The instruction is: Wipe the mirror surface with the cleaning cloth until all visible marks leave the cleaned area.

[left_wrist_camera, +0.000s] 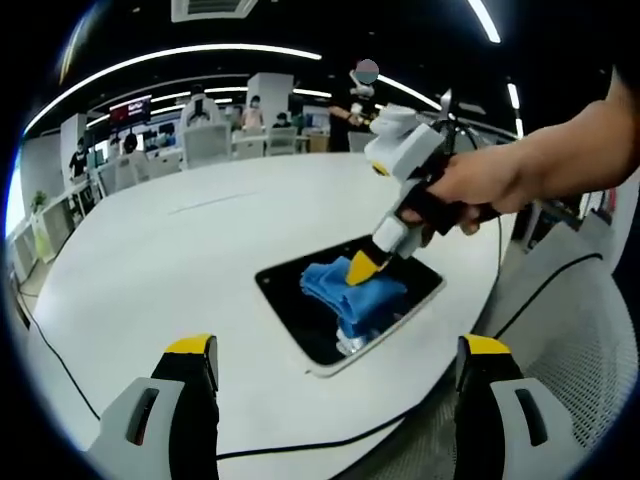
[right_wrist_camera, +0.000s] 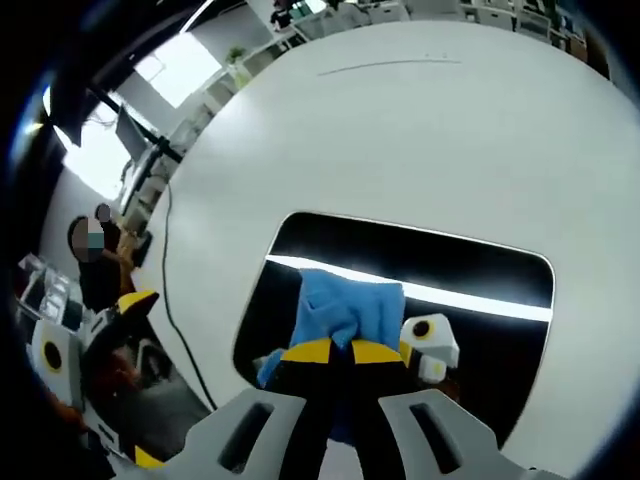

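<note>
In the left gripper view, the left gripper (left_wrist_camera: pixel 335 365) rose from the six o'clock edge with its two yellow-tipped jaws spread wide apart, one at seven o'clock and one at five o'clock, and nothing lay between them. It hung above the near rim of the round white table (left_wrist_camera: pixel 160 260). Just right of centre lay the mirror (left_wrist_camera: pixel 300 310), a dark rounded rectangle flat on the table. On its glass sat the blue cleaning cloth (left_wrist_camera: pixel 360 300), bunched into folds. From two o'clock a person's hand (left_wrist_camera: pixel 490 185) reached in, holding the right gripper (left_wrist_camera: pixel 362 268), whose yellow tips pressed down into the cloth. A black cable (left_wrist_camera: pixel 330 435) trailed along the table edge toward five o'clock. Desks and seated people stood far off at eleven to twelve o'clock.

In the right gripper view, the left gripper (right_wrist_camera: pixel 100 350) showed at eight o'clock, beyond the table rim. The mirror (right_wrist_camera: pixel 480 270) filled the lower middle, reflecting a bright ceiling strip. The cleaning cloth (right_wrist_camera: pixel 345 305) lay on it at six o'clock, just above the right gripper (right_wrist_camera: pixel 340 352), whose jaws were drawn close together with the blue fabric pinched between their yellow tips. The white table (right_wrist_camera: pixel 400 130) stretched away toward twelve o'clock.
</note>
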{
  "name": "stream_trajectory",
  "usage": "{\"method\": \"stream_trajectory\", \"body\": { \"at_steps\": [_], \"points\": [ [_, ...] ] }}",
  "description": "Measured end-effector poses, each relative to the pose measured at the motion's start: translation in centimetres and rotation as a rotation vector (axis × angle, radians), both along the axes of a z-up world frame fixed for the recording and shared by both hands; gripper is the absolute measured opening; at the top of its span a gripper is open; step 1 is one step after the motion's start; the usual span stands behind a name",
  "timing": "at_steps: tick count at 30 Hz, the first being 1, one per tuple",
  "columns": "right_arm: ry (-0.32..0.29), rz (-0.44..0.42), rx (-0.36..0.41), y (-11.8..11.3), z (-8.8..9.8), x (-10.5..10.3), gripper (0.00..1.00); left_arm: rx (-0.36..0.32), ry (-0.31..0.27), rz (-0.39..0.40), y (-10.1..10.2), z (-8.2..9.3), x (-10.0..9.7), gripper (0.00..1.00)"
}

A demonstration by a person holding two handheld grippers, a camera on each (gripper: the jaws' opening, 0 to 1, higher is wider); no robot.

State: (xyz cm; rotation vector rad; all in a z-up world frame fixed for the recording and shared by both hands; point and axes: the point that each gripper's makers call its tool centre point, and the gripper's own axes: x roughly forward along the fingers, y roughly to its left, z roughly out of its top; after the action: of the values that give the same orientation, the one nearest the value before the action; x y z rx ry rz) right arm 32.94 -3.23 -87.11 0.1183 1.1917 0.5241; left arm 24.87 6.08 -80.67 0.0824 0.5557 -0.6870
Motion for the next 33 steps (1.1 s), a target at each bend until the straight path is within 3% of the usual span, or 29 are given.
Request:
{"method": "stream_trajectory", "body": {
  "at_steps": [21,29,33],
  "points": [
    [-0.052,0.009,-0.047,0.0,-0.1,4.4,0.00,0.002,0.003,0.004,0.1,-0.1,0.1,1.00],
    [-0.048,0.005,-0.043,-0.1,-0.1,5.1,0.00,0.002,0.004,0.011,0.2,-0.1,0.1,1.00],
    [-0.066,-0.004,-0.048,-0.1,0.1,5.6,0.00,0.004,0.039,0.016,0.1,-0.4,-0.1,1.00]
  ]
}}
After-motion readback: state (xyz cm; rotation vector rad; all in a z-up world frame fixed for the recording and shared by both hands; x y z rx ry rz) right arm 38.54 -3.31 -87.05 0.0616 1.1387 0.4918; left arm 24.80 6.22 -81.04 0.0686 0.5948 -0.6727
